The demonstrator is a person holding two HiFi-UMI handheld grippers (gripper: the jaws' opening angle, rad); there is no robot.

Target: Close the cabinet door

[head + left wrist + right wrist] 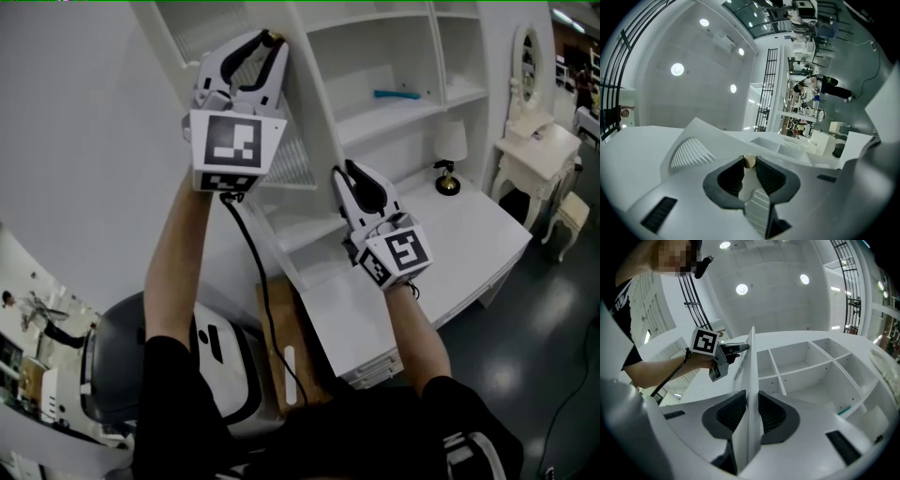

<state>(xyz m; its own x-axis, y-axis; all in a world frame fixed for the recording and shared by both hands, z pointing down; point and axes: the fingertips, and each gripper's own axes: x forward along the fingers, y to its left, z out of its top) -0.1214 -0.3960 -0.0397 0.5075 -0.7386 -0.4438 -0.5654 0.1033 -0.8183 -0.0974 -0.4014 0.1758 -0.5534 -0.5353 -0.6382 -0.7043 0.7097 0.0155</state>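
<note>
White louvred wooden cabinet door (291,161) is open, standing out from the left edge of the white open-shelf cabinet (380,42). Left gripper (258,45) is narrowed onto the small round beige knob (749,161), pinched right at the pad tips. Right gripper (354,180) clamps the door's thin free edge lower down, panel filling the gap between its pads. To swing it well: push both hands together toward the shelves, follow the hinge arc, don't twist the panel, release the right before the edge meets the frame or the jaws get trapped. Knob grip is shallow, so no sideways pull. Only the left gripper view shows the knob; only the right gripper view shows the edge seated and the open angle to the shelves. Head view gives both heights; hinges can't be made out, likely hidden behind the door.
</note>
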